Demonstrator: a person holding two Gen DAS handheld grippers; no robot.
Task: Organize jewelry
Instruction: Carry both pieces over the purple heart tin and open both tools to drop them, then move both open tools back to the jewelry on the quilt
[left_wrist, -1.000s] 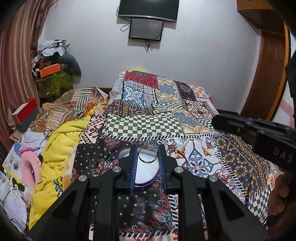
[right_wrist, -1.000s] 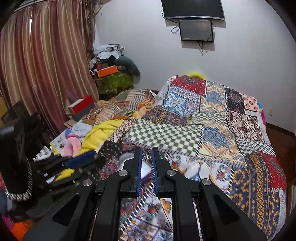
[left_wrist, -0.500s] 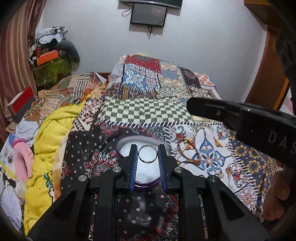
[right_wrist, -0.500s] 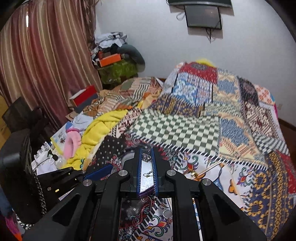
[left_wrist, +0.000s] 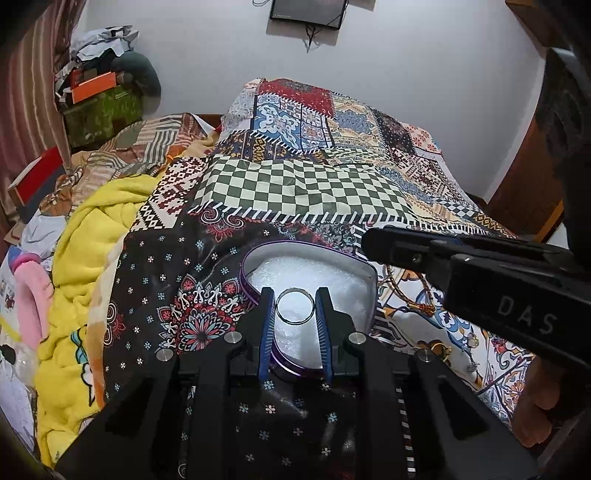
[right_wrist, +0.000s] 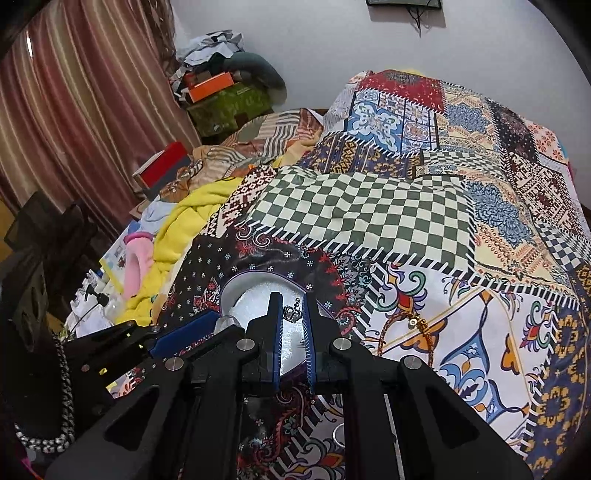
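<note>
A purple-rimmed jewelry box with a white lining lies open on the patchwork bedspread. My left gripper hovers over its near side, shut on a thin silver ring held upright between the fingers. My right gripper is shut on a small silver crown-shaped ring above the same box. Each gripper shows in the other's view: the right gripper reaches in from the right, and the left gripper lies low on the left.
A gold and red bracelet lies on the bedspread right of the box, with a small gold ring nearer. Another ring rests under the right gripper. A yellow blanket is heaped on the left. A hand grips the right tool.
Both grippers have come down and forward over the box, which now fills more of each view. Each still holds its ring.
</note>
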